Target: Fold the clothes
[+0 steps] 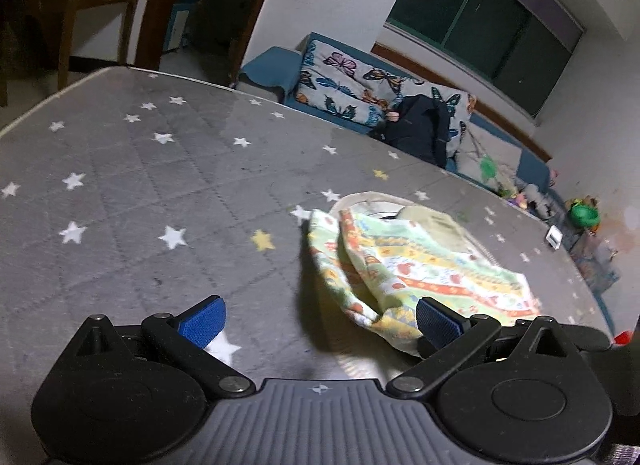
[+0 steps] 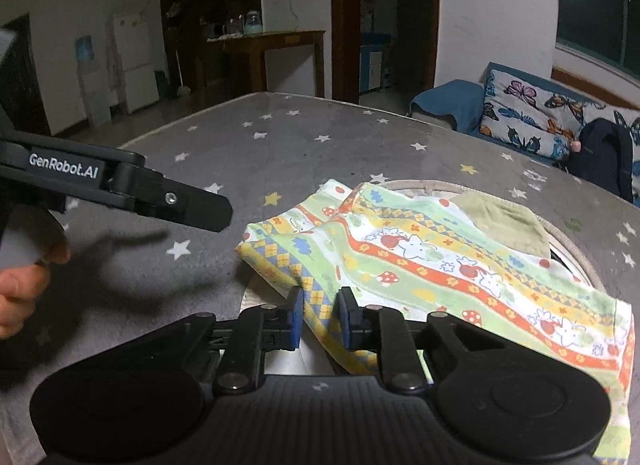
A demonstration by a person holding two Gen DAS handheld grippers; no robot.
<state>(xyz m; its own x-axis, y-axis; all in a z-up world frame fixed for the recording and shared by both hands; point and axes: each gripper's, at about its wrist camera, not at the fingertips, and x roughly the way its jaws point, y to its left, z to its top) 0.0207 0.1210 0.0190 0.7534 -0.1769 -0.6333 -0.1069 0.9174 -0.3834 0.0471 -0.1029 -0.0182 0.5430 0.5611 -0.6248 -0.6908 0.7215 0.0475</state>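
The printed garment [image 2: 420,261], light and limp, was pinched at its near edge by the right gripper [image 2: 320,319]; beside it, the left gripper [image 1: 320,321] was held open, empty.

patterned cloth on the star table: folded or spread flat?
Partly folded. The patterned cloth is doubled over in layers with bunched edges, not one flat sheet. The right claw is closed on its near edge.
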